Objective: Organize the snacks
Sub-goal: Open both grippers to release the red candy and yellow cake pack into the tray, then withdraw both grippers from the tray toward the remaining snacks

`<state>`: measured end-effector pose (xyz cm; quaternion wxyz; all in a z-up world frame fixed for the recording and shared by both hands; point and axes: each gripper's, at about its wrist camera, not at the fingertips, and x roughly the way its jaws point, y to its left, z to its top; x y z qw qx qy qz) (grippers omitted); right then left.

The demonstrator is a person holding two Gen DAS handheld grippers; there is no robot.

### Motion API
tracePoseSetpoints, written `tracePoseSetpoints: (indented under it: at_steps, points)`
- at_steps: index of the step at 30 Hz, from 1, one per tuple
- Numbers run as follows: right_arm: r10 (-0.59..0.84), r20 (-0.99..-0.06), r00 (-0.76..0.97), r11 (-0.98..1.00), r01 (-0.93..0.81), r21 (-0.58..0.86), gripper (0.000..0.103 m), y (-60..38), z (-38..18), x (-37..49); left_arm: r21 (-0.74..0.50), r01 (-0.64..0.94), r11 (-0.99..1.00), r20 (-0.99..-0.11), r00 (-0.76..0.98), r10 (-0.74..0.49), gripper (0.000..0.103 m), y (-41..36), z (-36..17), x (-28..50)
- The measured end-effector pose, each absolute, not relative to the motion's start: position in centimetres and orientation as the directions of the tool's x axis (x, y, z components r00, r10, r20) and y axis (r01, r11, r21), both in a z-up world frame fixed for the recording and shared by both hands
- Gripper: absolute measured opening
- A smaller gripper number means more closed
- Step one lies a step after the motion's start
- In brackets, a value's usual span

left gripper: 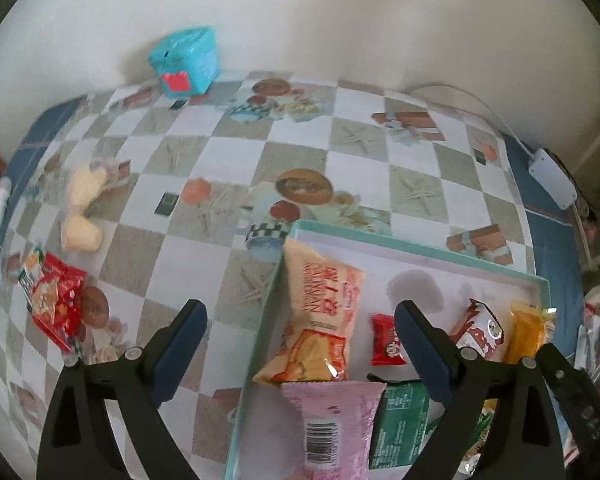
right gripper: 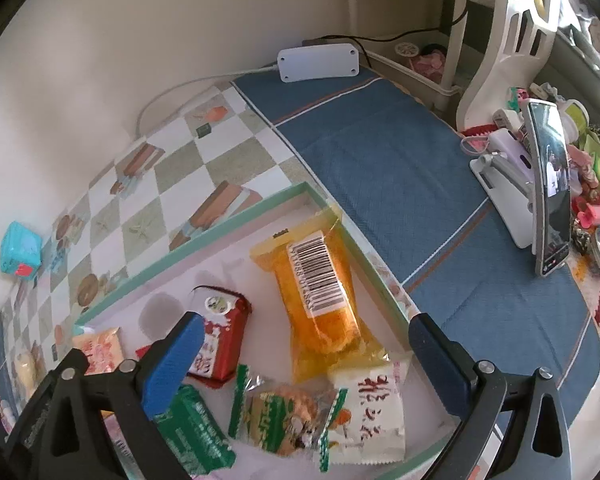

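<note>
Checkered tablecloth (left gripper: 228,152); orange snack (right gripper: 320,292) lengthwise, seemingly wall-pointing.

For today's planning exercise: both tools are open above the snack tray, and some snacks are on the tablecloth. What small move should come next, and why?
Probably swing the left tool, open and empty, left toward the red snack packet lying outside the tray. That packet and the pale buns are on the tablecloth, while the other snacks already lie in the tray. The red one is nearer.

Plain white wall (left gripper: 300,20) behind checkered tablecloth (left gripper: 228,152); white chair (right gripper: 512,40).
</note>
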<state>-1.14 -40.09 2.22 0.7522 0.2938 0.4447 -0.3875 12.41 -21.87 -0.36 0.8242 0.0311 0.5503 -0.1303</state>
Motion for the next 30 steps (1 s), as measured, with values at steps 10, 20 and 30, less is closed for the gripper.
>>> tracePoseSetpoints:
  at_steps: [10,20,30]
  points:
    - [-0.313,-0.896,0.315,0.553,0.827,0.098,0.103,-38.0,3.4,-0.5,-0.106,0.145,0.984,-0.934,0.326,-0.148,0.095,-17.7,-0.5,13.5]
    - [-0.303,-0.882,0.362,0.628,0.771,0.101,0.103,-34.5,4.7,1.2,-0.086,-0.008,0.996,-0.930,0.359,-0.077,0.095,-11.4,0.9,14.5]
    - [-0.231,-0.884,0.406,0.747,0.657,0.107,0.103,-28.6,4.6,4.3,-0.091,-0.153,0.984,-0.932,0.361,-0.030,0.095,-4.5,1.3,14.5]
